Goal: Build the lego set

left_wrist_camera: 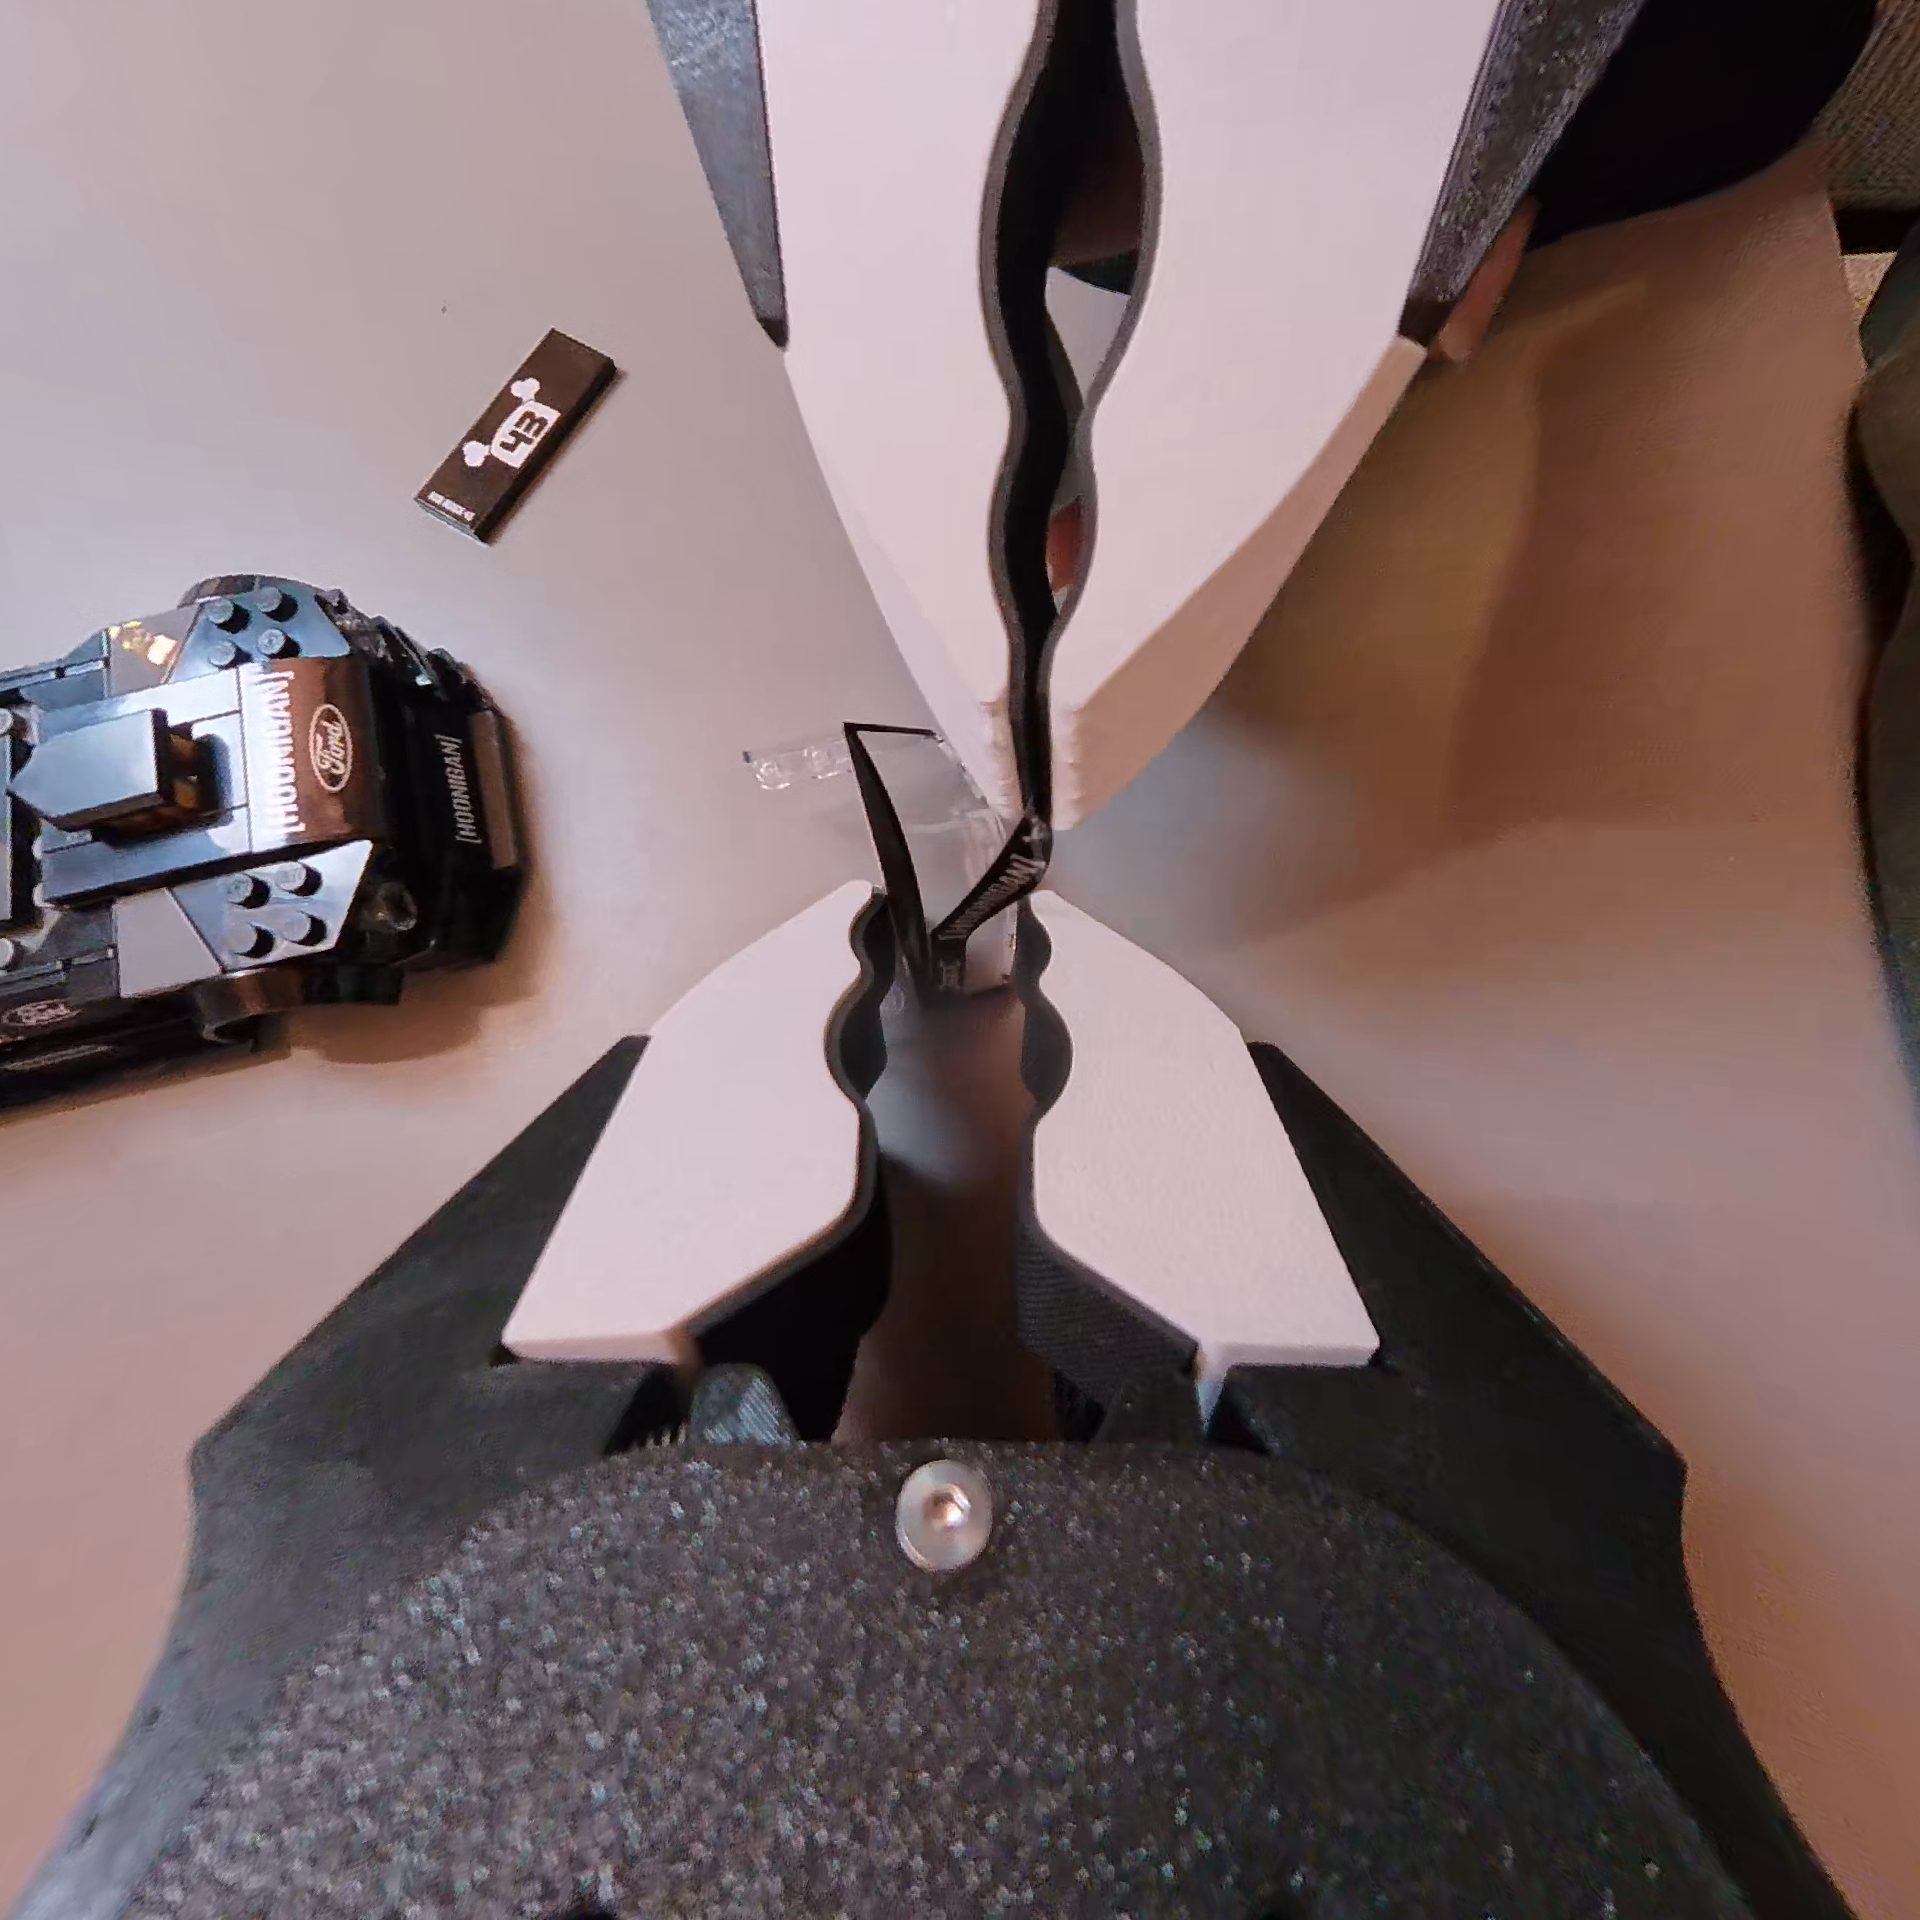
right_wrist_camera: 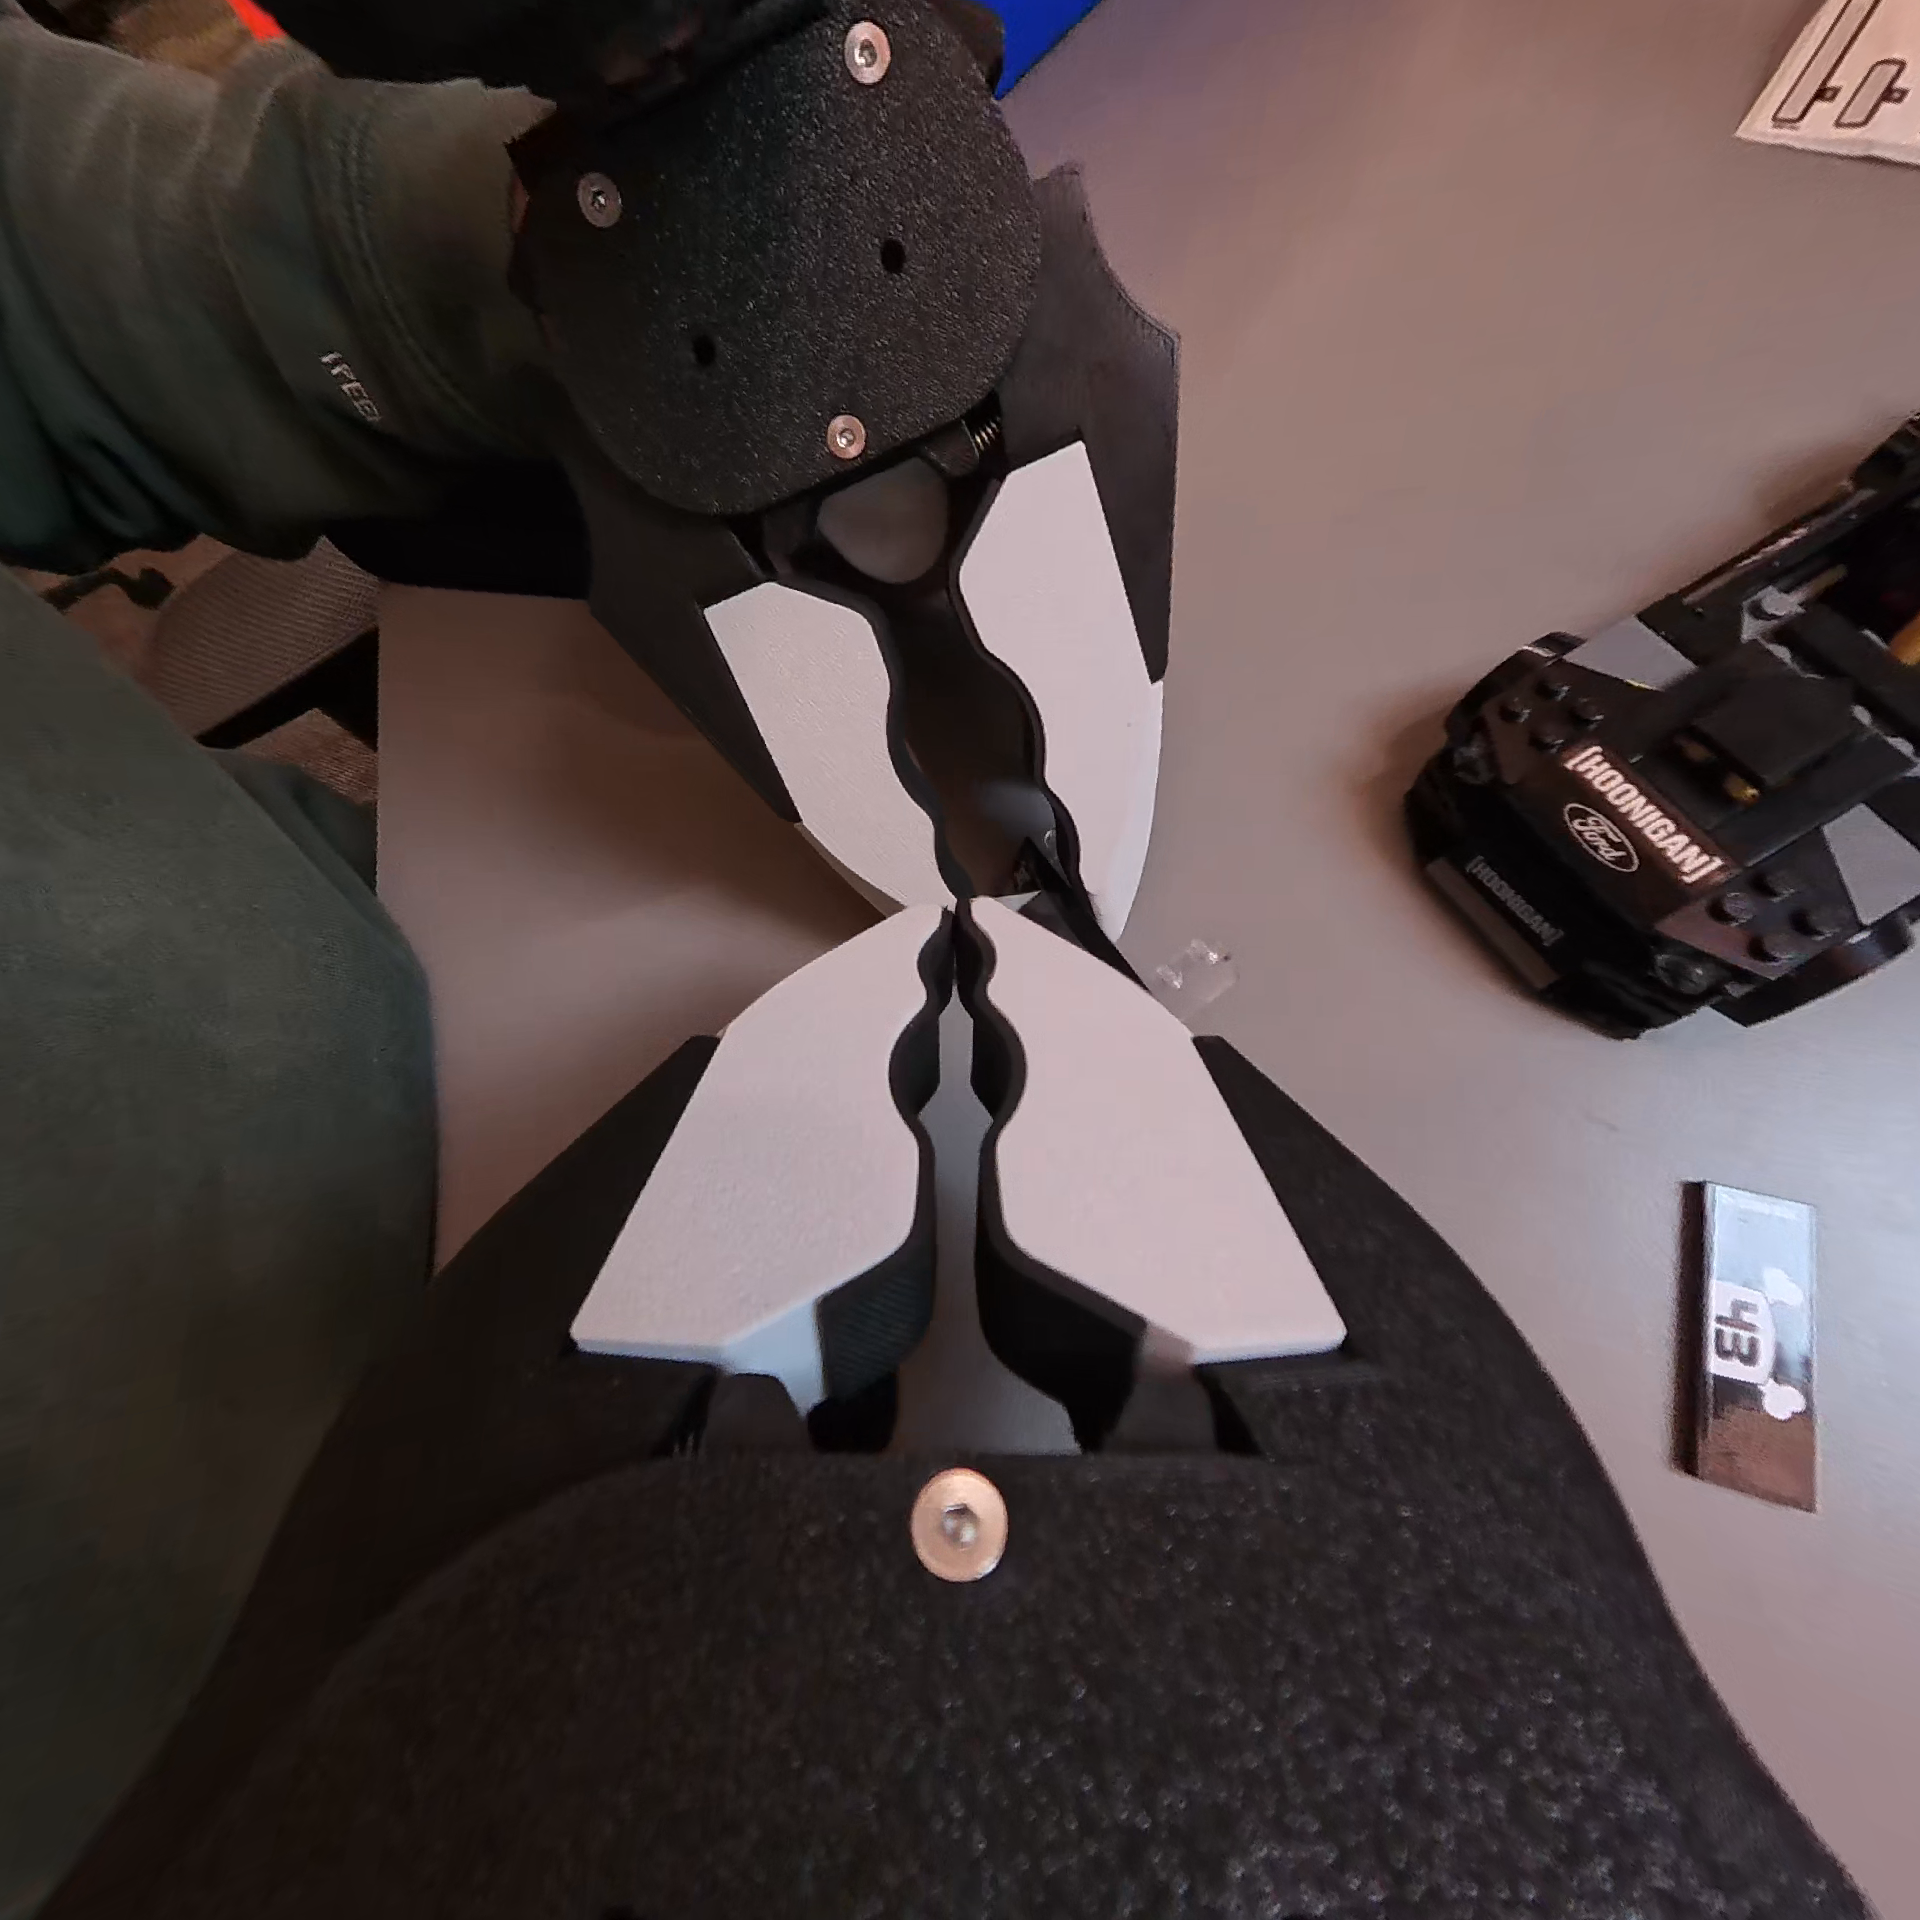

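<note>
While tip-to-tip — left tool (left_wrist_camera: pixel 951 940), right tool (right_wrist_camera: pixel 961 925).

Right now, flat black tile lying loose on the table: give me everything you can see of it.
The flat black tile is a thin, glossy, stud-free rectangular plate with a white printed graphic on top. It lies flat on the grey table, printed face up, apart from the black car model. Nothing touches it: neither gripper is near it. In the right wrist view it reflects light along its length.
</note>
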A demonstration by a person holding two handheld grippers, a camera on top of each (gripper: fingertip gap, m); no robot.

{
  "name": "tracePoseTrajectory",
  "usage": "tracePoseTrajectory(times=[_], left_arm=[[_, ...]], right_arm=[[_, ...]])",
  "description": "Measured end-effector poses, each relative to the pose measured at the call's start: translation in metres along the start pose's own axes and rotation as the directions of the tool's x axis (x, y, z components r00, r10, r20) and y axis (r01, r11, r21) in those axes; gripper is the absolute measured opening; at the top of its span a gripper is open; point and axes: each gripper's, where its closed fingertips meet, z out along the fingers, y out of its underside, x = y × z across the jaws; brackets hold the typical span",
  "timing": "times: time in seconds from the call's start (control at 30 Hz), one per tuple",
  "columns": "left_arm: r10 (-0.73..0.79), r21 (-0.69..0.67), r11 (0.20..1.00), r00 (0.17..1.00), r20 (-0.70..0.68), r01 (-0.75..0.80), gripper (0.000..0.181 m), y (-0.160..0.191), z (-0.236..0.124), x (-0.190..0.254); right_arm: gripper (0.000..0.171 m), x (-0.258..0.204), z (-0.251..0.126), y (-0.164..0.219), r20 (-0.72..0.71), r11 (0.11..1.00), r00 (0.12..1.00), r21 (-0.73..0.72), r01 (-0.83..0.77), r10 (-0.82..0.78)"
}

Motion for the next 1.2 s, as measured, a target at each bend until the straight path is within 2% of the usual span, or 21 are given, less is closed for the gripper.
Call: tracePoseTrajectory(times=[0.27, 0.67, 1.0, 1.2], left_arm=[[-0.001, 0.003, 1.000, 1.000, -0.016, 0.001, 0.023, -0.001, 0.001, 0.002], [0.003, 0.006, 1.000, 1.000, -0.020, -0.003, 0.023, -0.001, 0.001, 0.003], [0.005, 0.006, 1.000, 1.000, -0.027, -0.005, 0.023, -0.001, 0.001, 0.004], [0.008, 0.003, 1.000, 1.000, -0.030, -0.008, 0.023, -0.001, 0.001, 0.004]], right_arm=[[0.000, -0.004, 0.000, 0.000, -0.010, 0.997, 0.997, 0.001, 0.073, -0.073], [0.000, 0.000, -0.005, -0.002, -0.014, 0.995, 0.995, 0.016, 0.097, -0.096], [0.000, 0.004, -0.009, 0.002, -0.031, 0.980, 0.979, -0.018, 0.200, -0.201], [0.000, 0.013, -0.011, 0.005, -0.037, 0.982, 0.981, -0.014, 0.190, -0.191]])
